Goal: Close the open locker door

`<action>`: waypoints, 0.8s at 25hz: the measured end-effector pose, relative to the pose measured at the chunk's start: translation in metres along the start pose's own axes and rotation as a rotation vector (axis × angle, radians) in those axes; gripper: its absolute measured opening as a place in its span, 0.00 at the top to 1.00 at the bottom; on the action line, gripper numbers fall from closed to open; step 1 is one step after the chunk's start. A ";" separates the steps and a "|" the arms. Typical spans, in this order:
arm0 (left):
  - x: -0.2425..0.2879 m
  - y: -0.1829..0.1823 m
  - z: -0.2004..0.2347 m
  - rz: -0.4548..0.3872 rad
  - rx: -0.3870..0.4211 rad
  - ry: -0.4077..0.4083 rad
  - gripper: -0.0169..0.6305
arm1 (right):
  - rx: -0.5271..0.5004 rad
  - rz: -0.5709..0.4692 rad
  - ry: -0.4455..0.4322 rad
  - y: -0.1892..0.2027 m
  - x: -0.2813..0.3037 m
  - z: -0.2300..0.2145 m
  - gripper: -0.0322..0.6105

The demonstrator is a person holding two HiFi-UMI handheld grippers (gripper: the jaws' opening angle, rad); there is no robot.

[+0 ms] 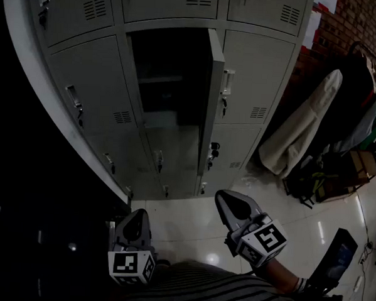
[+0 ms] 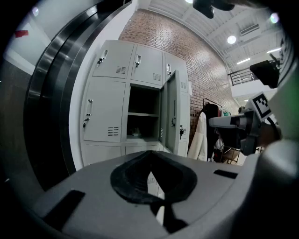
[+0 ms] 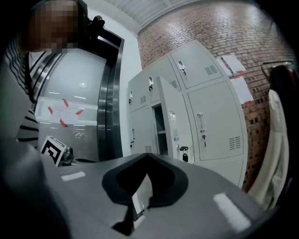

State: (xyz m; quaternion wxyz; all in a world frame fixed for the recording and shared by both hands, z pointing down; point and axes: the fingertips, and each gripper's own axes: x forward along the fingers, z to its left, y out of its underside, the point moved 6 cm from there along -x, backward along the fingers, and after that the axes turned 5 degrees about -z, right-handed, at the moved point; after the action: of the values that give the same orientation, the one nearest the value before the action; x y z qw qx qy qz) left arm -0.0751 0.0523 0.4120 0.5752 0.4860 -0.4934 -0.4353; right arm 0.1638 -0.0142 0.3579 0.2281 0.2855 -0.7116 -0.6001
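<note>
A grey bank of lockers [image 1: 84, 84] stands ahead, with one middle door [image 1: 211, 110] swung open towards me, edge-on in the head view. Its dark compartment [image 1: 166, 82] holds a shelf. The same open door [image 2: 169, 114] shows in the left gripper view and, nearer, the door [image 3: 175, 126] in the right gripper view. My left gripper [image 1: 133, 229] hangs low at the bottom left, shut and holding nothing. My right gripper [image 1: 232, 209] is a little higher and to the right, also shut and holding nothing, well short of the door.
A white coat [image 1: 302, 124] and dark garments hang on a rack [image 1: 361, 93] at the right, with bags on the floor below. A dark curved frame [image 1: 27, 107] runs along the left. Shiny pale floor tiles [image 1: 190, 219] lie between me and the lockers.
</note>
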 end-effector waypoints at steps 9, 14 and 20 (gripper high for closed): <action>0.019 -0.003 -0.012 -0.001 0.024 0.008 0.97 | -0.091 -0.062 -0.090 -0.030 0.030 -0.036 0.78; 0.045 -0.007 0.000 -0.026 0.027 0.031 0.97 | -0.162 -0.079 -0.079 -0.043 0.058 -0.070 0.73; 0.086 -0.020 0.009 -0.015 0.018 0.103 0.97 | -0.211 -0.037 -0.137 -0.058 0.098 -0.080 0.65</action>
State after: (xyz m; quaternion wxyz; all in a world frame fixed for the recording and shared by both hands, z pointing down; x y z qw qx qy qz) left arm -0.0726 -0.0361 0.4053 0.5921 0.5167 -0.4633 -0.4097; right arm 0.1534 -0.1458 0.3128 0.1964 0.2313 -0.6532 -0.6937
